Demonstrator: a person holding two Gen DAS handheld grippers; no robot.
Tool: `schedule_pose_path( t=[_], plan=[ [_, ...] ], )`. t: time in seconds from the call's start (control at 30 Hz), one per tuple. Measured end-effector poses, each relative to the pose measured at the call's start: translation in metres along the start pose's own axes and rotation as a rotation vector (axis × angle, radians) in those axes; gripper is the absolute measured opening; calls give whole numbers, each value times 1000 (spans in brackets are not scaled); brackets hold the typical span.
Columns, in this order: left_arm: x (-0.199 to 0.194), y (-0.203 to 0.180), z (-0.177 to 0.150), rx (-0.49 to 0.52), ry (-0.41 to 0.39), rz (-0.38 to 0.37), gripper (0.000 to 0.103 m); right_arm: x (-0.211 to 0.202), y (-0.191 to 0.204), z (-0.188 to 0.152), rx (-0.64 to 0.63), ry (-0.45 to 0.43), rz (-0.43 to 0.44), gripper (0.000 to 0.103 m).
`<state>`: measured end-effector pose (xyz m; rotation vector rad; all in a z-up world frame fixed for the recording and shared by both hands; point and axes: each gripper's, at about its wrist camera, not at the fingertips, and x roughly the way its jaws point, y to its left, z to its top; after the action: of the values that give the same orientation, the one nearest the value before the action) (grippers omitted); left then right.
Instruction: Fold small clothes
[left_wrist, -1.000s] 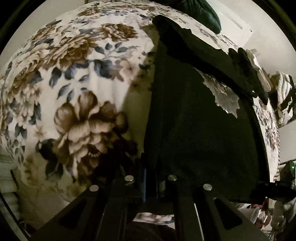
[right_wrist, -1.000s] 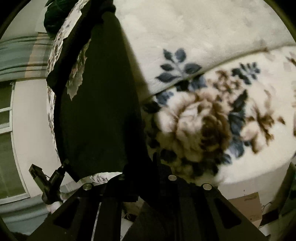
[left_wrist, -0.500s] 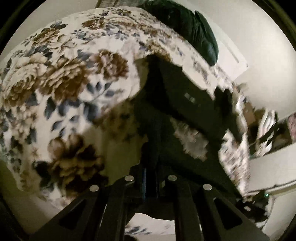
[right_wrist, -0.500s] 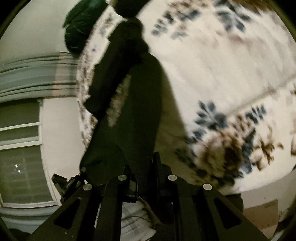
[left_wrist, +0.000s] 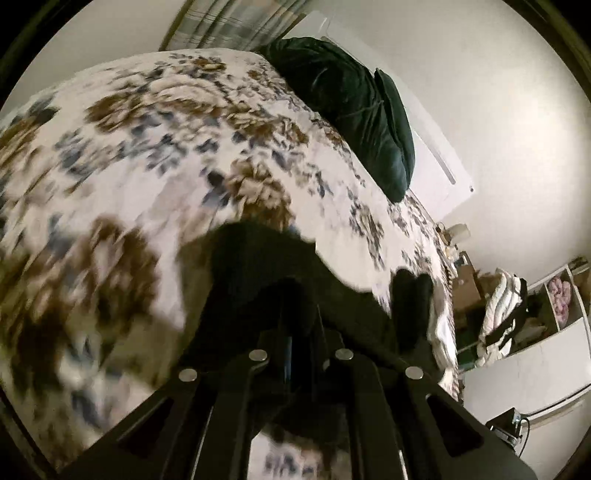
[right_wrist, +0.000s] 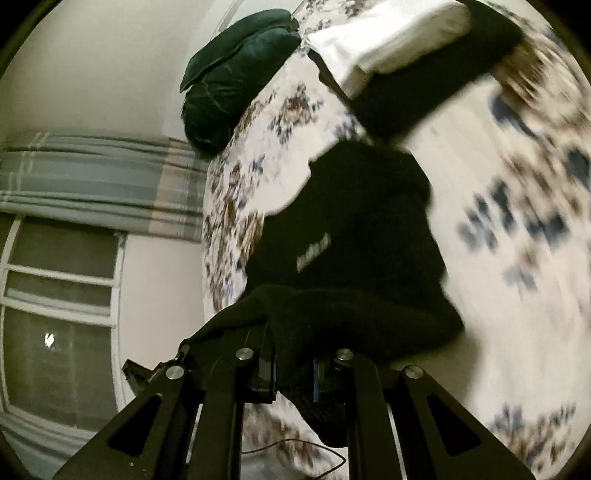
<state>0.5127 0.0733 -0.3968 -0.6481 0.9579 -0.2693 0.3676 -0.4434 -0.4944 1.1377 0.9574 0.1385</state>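
Note:
A black garment (left_wrist: 258, 273) lies bunched on the floral blanket (left_wrist: 147, 155), its near edge lifted. My left gripper (left_wrist: 301, 332) is shut on that edge, and the cloth hides its fingertips. In the right wrist view the same black garment (right_wrist: 354, 236) shows a small white label and folds over on itself. My right gripper (right_wrist: 295, 373) is shut on a ribbed edge of it, which hangs down between the fingers. Both views are blurred by motion.
Dark green pillows (left_wrist: 354, 110) (right_wrist: 236, 74) lie at the head of the bed. A small dark bundle (left_wrist: 410, 295) sits near the bed's right edge. White cloth (right_wrist: 388, 40) and dark cloth (right_wrist: 424, 88) lie farther along the bed. Shelves with clothes (left_wrist: 517, 314) stand beyond; a window (right_wrist: 59, 314) is at left.
Both grippers have risen and swept forward toward the pillows, carrying the garment's near edge. The garment, stretched long before, now bunches and doubles over itself.

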Motion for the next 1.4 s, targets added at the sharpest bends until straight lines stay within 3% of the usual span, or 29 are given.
schedule_pose_path(
  t=[0.17,0.3,0.33,0.4,0.47,0.57,0.7,0.8,0.97,1.03,1.07,1.1,1.13,1.2,1.4],
  plan=[
    [89,-4,61,22,56,52,5,62,18,81,-14,-38,-79,13],
    [172,-3,90,40,191,113,9,126,18,148,-19,-33,-236,14],
    [183,-1,92,25,222,113,9,137,18,156,-22,-22,-257,18],
    [200,-1,94,-5,264,130,10,160,19,174,-42,1,-300,38],
    [201,-4,95,-9,243,113,18,169,28,181,-83,-23,-287,58],
    [200,-5,95,-43,250,73,24,175,33,182,-99,-13,-249,78],
    [170,-1,87,-45,229,51,31,165,39,158,-103,0,-238,79],
    [153,14,69,-93,245,84,40,163,30,125,-69,34,-298,79],
    [179,33,54,-208,306,105,41,194,5,107,-22,88,-376,79],
    [194,34,55,-209,328,138,38,209,-2,110,-6,79,-397,75],
    [200,34,55,-216,332,143,37,217,-4,113,-13,73,-437,56],
    [205,34,57,-209,329,154,19,222,-4,115,-14,72,-464,40],
    [208,32,59,-194,333,167,1,228,-5,117,-13,77,-501,16],
    [207,25,66,-163,319,155,1,227,-1,122,-20,44,-509,7],
    [209,1,117,-108,211,102,1,209,29,154,-72,-62,-468,6]
  ],
)
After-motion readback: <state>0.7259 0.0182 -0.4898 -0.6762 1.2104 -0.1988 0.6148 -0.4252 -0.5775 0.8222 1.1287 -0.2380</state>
